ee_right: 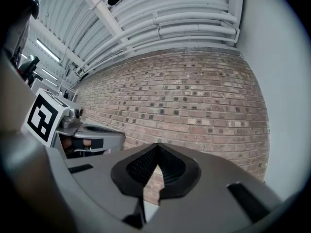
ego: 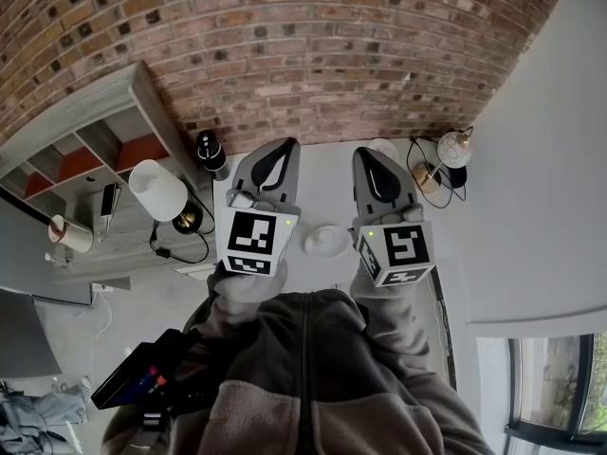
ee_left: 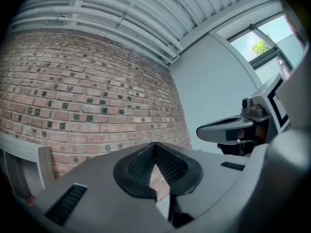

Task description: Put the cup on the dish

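**Head view.** Seen from steeply above, a person in a grey zip fleece holds two grey plastic grippers side by side at frame centre. Both point toward the red brick wall along the top. The left gripper [ego: 282,152] and the right gripper [ego: 368,157] each have their black pads pressed together, with nothing caught between them. Below and between them a round white ceramic dish [ego: 327,240] lies on the white tabletop [ego: 322,173]. A small white rounded object [ego: 385,147] peeks out just past the right gripper's tip. It may be the cup, but it is too small to tell. With both claws closed, empty and raised, this looks like a pause clear of the crockery rather than a reach. Each gripper carries a cube of black-and-white square markers [ego: 254,240]. These are patterns, not letters, and no brand or wording is legible.

**Left gripper view.** At lower centre the left gripper [ee_left: 155,152] shows ribbed black pads meeting at a point, gripping nothing. It aims level at the brick wall, so neither dish nor cup appears. The right gripper [ee_left: 228,130] juts in at the right edge.

**Right gripper view.** The right gripper [ee_right: 156,152] is likewise closed and empty, facing brick. The left gripper [ee_right: 92,136] sits at the left, its marker cube above it.
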Demonstrator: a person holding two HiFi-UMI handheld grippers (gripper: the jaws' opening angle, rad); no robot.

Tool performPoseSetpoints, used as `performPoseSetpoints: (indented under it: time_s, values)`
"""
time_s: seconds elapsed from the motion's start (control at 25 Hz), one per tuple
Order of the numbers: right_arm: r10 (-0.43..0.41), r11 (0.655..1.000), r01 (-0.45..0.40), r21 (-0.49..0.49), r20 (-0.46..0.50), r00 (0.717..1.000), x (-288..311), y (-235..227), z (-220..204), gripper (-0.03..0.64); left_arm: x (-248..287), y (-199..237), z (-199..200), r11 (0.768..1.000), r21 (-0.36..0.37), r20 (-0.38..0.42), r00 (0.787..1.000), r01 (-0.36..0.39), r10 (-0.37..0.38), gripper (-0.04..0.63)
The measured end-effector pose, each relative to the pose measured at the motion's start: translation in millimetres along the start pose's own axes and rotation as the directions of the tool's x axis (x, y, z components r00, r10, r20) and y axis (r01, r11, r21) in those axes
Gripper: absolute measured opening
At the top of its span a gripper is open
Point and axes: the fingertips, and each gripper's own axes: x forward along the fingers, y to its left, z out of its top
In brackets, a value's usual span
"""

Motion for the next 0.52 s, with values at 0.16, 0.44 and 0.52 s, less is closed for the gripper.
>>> performPoseSetpoints:
  time_s: [0.16,0.44,0.52]
  values:
    - [0.006,1.0,-0.006,-0.005,0.002,1.0,-0.6,0.2,1.7,0.003,-0.3,-1.2,0.0,1.0,-0.011,0.002,1.0,0.0,0.0,0.006]
    - [0.012,1.0,-0.012,-0.014,-0.003,1.0,3.6,6.0,0.3,0.002,0.4,2.1,-5.6,1.0,-0.02,-0.01,1.0,0.007,-0.007,0.006]
    - [0.014,1.0,-0.014,-0.017,-0.004,1.0,5.2,7.7,0.3,0.002,0.8,4.4,-7.8,1.0,-0.021,-0.017,1.0,0.005,-0.005,0.006]
